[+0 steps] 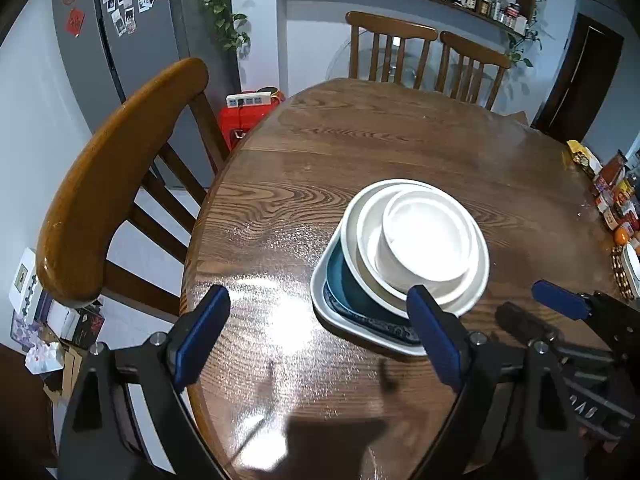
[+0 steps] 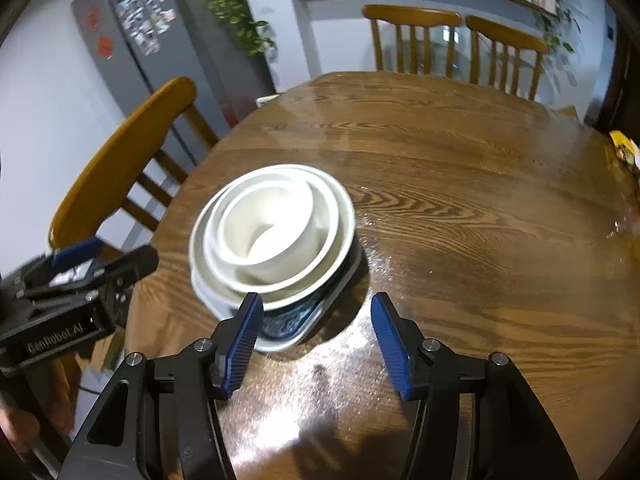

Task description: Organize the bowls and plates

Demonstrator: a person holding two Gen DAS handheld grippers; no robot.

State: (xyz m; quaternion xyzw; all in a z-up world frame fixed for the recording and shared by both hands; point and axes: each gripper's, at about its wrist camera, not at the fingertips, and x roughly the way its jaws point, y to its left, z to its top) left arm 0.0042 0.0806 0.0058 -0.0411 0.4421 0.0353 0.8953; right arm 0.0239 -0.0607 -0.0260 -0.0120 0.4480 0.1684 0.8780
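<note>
Left tongs (image 1: 316,332): spread wide, gripping nothing, above the worktop (image 1: 360,152). Right tongs (image 2: 316,344): likewise parted and empty. The stack sits just ahead of both: small white bowl (image 1: 428,236) nested in a larger white bowl (image 1: 472,292), on a dark blue plate (image 1: 348,292), on a white squarish plate (image 1: 332,316). The left tongs' right fingertip (image 1: 424,316) overlaps the stack's near edge; contact cannot be determined.

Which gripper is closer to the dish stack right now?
Hard to separate. Left gripper sits to the left of the dish stack, right gripper to its right. Both are open, just short of its near edge.
</note>
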